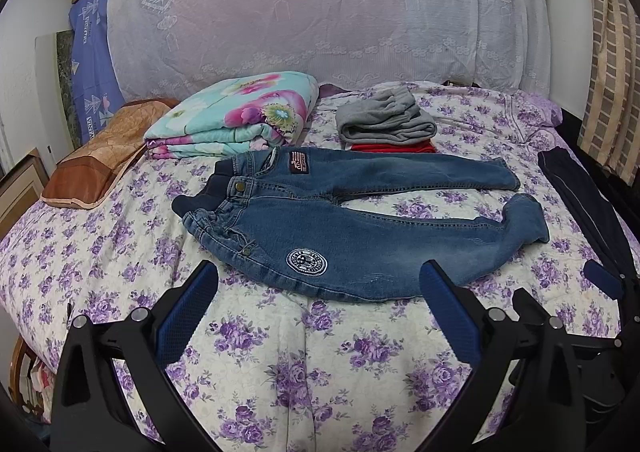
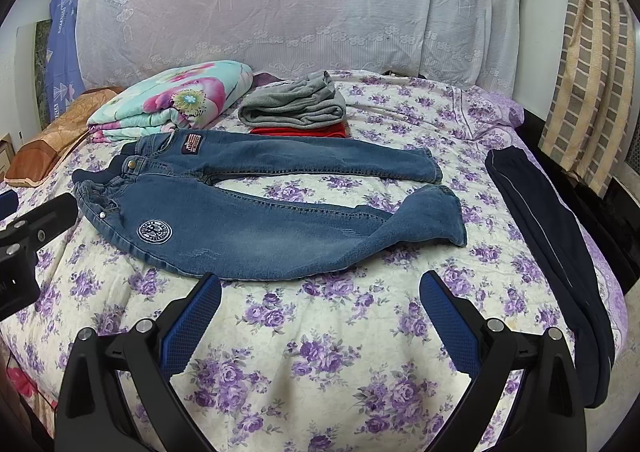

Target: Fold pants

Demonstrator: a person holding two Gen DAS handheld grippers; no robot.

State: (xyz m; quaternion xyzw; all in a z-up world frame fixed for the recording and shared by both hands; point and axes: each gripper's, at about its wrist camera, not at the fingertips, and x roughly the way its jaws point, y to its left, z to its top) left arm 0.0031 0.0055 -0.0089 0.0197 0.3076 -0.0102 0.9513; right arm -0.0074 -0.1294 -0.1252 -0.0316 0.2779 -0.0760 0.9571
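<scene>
The jeans (image 1: 352, 220) lie spread flat on the flowered bedspread (image 1: 320, 352), legs apart. Soft but thick denim, likely limp; waistband and cuffs suit gripping. The left gripper (image 1: 320, 280) and right gripper (image 2: 320, 292) gape wide, empty, just short of them.

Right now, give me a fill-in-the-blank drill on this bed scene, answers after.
1. The jeans lie flat with the two legs spread ____.
2. Both the left claw and the right claw are ____.
3. The folded grey garment sits on top of a ____ one.
4. The round white patch is on the leg ____ to the claws.

Answers: apart; open; red; nearer
</scene>
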